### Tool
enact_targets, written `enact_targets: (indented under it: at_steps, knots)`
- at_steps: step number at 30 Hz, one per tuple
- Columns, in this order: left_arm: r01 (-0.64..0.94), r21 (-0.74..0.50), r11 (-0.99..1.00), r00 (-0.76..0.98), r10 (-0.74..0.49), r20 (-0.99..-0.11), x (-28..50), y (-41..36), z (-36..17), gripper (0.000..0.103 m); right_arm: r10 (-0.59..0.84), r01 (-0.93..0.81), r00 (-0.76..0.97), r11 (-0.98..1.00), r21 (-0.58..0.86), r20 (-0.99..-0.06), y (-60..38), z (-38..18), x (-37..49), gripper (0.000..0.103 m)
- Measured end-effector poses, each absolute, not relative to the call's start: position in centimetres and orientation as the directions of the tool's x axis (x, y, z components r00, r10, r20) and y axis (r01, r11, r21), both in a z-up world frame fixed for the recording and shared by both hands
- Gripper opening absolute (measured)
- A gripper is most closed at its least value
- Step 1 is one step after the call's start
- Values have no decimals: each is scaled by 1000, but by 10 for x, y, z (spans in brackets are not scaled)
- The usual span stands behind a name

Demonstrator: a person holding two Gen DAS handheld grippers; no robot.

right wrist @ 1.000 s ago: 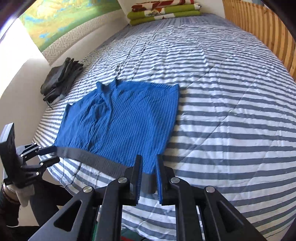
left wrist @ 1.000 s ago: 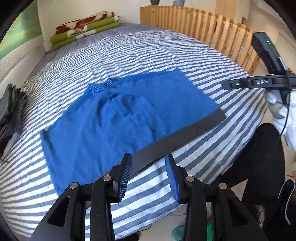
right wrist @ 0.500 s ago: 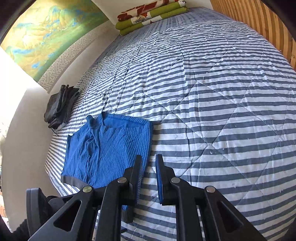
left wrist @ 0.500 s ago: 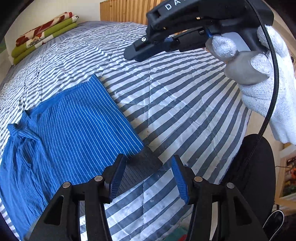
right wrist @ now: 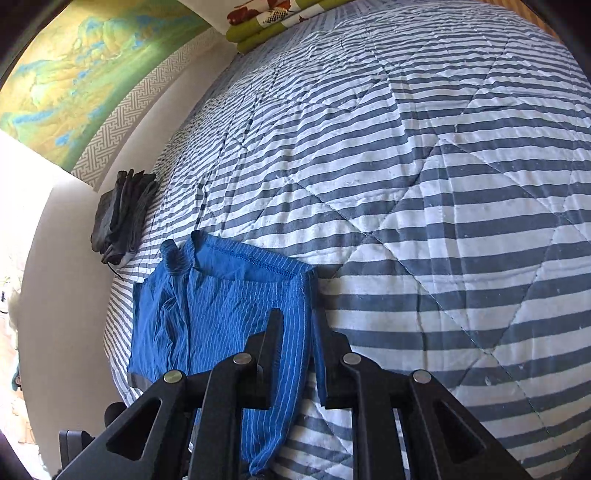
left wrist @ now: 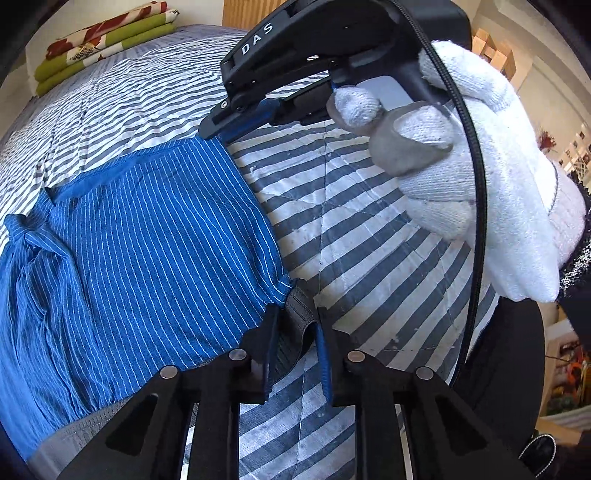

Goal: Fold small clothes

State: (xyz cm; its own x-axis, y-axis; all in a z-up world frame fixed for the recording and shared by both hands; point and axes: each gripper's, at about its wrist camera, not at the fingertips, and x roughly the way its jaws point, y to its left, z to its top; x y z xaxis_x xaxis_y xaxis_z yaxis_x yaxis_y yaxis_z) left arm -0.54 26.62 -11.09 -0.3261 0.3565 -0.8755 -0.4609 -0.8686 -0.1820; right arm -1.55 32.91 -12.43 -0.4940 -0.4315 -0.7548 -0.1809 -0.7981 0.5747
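Note:
Blue pinstriped shorts (left wrist: pixel 147 240) with a grey waistband (left wrist: pixel 300 314) lie flat on the striped quilt (left wrist: pixel 369 258). My left gripper (left wrist: pixel 293 332) is at the near right corner. Its jaws are closing, and the bunched waistband end is pinched between the pads. A white-gloved hand (left wrist: pixel 480 166) holds my right gripper (left wrist: pixel 218 133) at the far right corner of the shorts. In the right wrist view, the right gripper (right wrist: pixel 297 332) is shut on the side edge of the shorts (right wrist: pixel 221 314), and blue cloth runs between its fingers.
Folded green and red blankets (left wrist: pixel 99 40) lie at the head of the bed. A wooden rail (left wrist: pixel 247 11) stands behind them. A pile of dark clothes (right wrist: pixel 122 214) sits at the bed's left edge by the wall. Striped quilt (right wrist: pixel 406 184) stretches to the right of the shorts.
My left gripper slid right along the waistband to its end, dropped, and narrowed its jaws on it. My right gripper travelled up the side edge of the shorts to the far corner.

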Motion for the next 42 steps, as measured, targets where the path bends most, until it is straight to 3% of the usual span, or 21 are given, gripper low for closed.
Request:
enact_targets:
  at_steps: [5, 12, 17, 24, 31, 38, 42]
  knots:
    - [-418, -272, -867, -314, 419, -852, -9, 248, -107, 5, -431, -185, -462, -808, 560, -775, 316, -136, -33, 14]
    - [-378, -362, -852, -346, 493, -799, -5, 215, -90, 4, -385, -224, -483, -814, 536, -786, 314, -129, -35, 3]
    - [-326, -405, -855, -423, 514, -746, 21, 167, -64, 4, -354, -212, -534, -823, 527, -768, 298, -94, -37, 2]
    - [-172, -454, -874, -562, 466, -683, 61, 55, -37, 4, -354, -137, -567, -850, 509, -744, 229, -42, -63, 2]
    - [4, -506, -863, -651, 382, -656, 105, -58, -46, 4, -375, 25, -510, -906, 423, -774, 100, -13, -130, 2]
    - [183, -584, -791, -644, 353, -679, 132, -138, -101, 3, -329, 147, -371, -944, 294, -869, -33, -59, -187, 2]
    - [207, -614, -762, -645, 365, -671, 141, -157, -118, 3, -283, 177, -320, -955, 237, -904, -69, -92, -198, 2]
